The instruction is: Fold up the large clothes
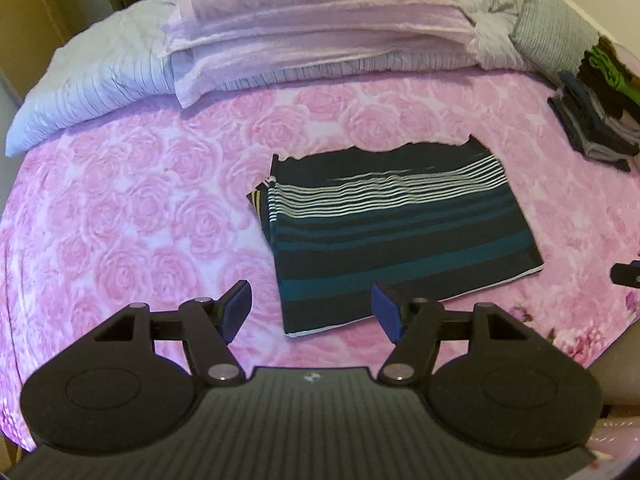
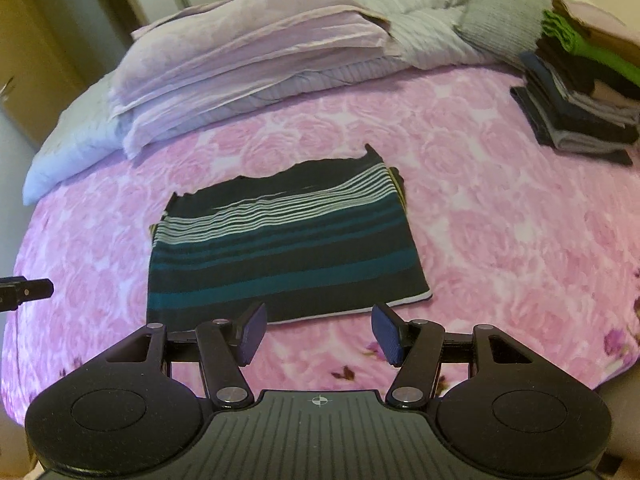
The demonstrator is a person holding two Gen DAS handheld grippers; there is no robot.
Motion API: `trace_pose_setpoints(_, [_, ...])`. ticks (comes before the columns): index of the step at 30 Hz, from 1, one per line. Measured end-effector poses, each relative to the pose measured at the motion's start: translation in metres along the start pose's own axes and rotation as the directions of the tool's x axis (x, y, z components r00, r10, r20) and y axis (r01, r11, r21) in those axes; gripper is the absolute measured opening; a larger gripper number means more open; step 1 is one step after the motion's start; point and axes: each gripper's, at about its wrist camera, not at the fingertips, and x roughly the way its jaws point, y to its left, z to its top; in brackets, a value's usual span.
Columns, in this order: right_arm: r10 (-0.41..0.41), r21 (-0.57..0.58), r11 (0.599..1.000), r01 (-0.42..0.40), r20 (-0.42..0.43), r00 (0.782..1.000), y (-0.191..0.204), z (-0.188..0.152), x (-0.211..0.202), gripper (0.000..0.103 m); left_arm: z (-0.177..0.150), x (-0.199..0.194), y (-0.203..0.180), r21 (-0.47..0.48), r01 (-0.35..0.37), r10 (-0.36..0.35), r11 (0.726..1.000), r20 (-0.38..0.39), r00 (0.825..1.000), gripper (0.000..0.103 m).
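A dark garment with white and teal stripes (image 1: 396, 232) (image 2: 284, 248) lies folded into a flat rectangle on the pink rose-patterned bedspread (image 1: 132, 216) (image 2: 500, 232). My left gripper (image 1: 311, 312) hovers open above the bed, just short of the garment's near left corner, with nothing between its blue pads. My right gripper (image 2: 318, 334) also stands open and holds nothing, just in front of the garment's near edge. A dark tip of the right gripper (image 1: 626, 273) shows at the right edge of the left wrist view, and part of the left gripper (image 2: 24, 290) shows at the left edge of the right wrist view.
A stack of folded clothes (image 1: 600, 108) (image 2: 576, 108) in dark, grey and green sits on the bed's far right. Folded lilac bedding and pillows (image 1: 312, 28) (image 2: 248, 48) are piled at the head. A grey quilt (image 1: 100, 76) lies at the far left.
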Motion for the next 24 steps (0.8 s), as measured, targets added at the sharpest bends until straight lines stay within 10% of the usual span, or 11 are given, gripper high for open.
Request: trace_pose_setpoints(24, [0.014,-0.042,0.999,-0.016,-0.038,0.999,-0.083,0.065,0.092,0.055,0.017,0.09,-0.003,-0.132,-0.032,0.022,0.991,-0.075,0.997,0.064])
